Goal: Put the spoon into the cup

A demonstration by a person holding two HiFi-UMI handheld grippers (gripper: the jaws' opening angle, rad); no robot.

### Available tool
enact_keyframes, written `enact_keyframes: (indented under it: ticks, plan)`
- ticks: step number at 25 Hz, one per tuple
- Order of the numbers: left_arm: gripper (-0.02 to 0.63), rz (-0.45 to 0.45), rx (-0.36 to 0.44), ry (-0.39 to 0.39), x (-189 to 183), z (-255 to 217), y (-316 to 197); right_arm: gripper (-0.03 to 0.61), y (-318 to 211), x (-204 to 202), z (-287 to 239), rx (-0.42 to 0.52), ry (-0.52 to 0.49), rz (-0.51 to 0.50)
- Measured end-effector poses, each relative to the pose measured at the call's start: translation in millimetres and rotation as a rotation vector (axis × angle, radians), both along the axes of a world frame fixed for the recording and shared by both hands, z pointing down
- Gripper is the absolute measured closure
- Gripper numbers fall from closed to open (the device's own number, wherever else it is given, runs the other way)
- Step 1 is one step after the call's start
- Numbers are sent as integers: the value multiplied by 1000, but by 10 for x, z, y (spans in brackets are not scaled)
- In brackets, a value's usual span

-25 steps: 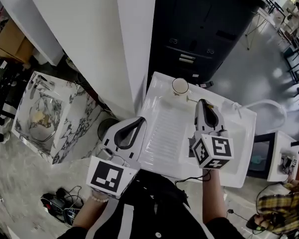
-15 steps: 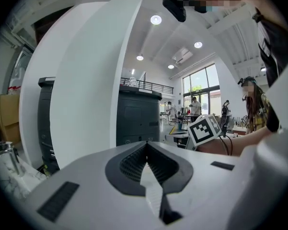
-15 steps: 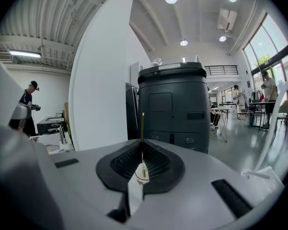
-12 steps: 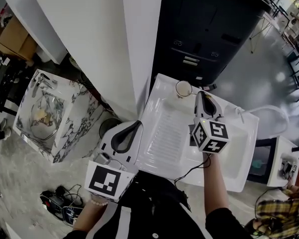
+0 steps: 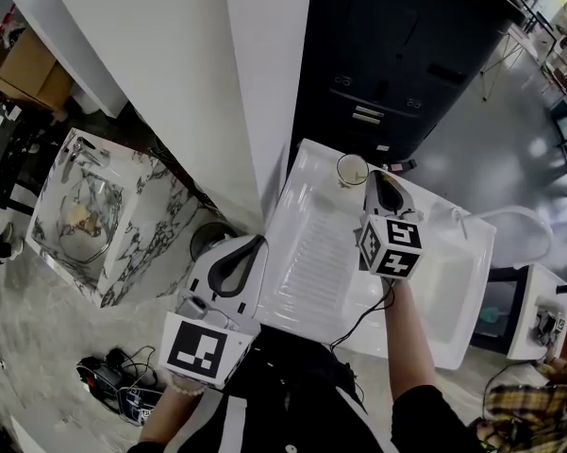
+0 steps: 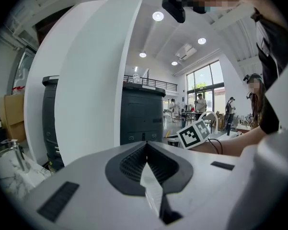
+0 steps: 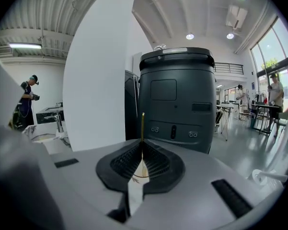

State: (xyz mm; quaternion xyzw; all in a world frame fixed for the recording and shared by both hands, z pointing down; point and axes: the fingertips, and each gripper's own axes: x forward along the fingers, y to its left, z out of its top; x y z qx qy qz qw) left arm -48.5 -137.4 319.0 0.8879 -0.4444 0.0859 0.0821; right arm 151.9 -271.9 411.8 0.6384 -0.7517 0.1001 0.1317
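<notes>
1. Since a second ago the right gripper (image 5: 376, 176) has moved towards the far edge of the white sink top (image 5: 313, 253) and closer to the cup (image 5: 351, 169). Its marker cube (image 5: 390, 245) now sits further up the head view.
2. The left gripper (image 5: 252, 249) has hardly shifted. It hangs over the left edge of the sink top, near the front left corner.
3. The cup is pale with a round open rim. It stands upright at the far edge of the sink top, roughly midway along that edge.
4. The right gripper's tip is just beside the cup, on the cup's right in the head view. Whether they touch cannot be told.
5. In the right gripper view the jaws of the right gripper (image 7: 143, 143) are pressed together on the spoon (image 7: 143, 124). Its thin golden handle rises straight up from the jaw tips.
6. The spoon is not in the cup.
7. In the left gripper view the jaws of the left gripper (image 6: 146, 145) are together with nothing between them.
8. A ribbed draining area fills the left half of the sink top.
9. A dark grey cabinet (image 5: 396, 64) stands beyond the far edge, and a white pillar (image 5: 217, 64) stands to its left.
</notes>
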Motion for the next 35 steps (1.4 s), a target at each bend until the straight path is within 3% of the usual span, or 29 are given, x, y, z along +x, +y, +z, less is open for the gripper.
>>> enact_keyframes:
  ticks: [6, 16, 23, 30, 35]
  plan:
    - [614, -13, -6, -4, -30, 26, -11, 572, -79, -43, 203, -35, 103, -31]
    - [614, -31, -14, -15, -72, 81, -10, 571, -157, -56, 597, -107, 132, -29]
    - [614, -44, -20, -15, -117, 105, -23, 572, -234, -73, 709, -119, 164, -25]
    - [614, -56, -21, -11, -156, 100, -25, 571, -303, -210, 743, -107, 258, -63]
    - [614, -64, -23, -14, -188, 113, -16, 569, -316, -247, 805, -119, 202, -48]
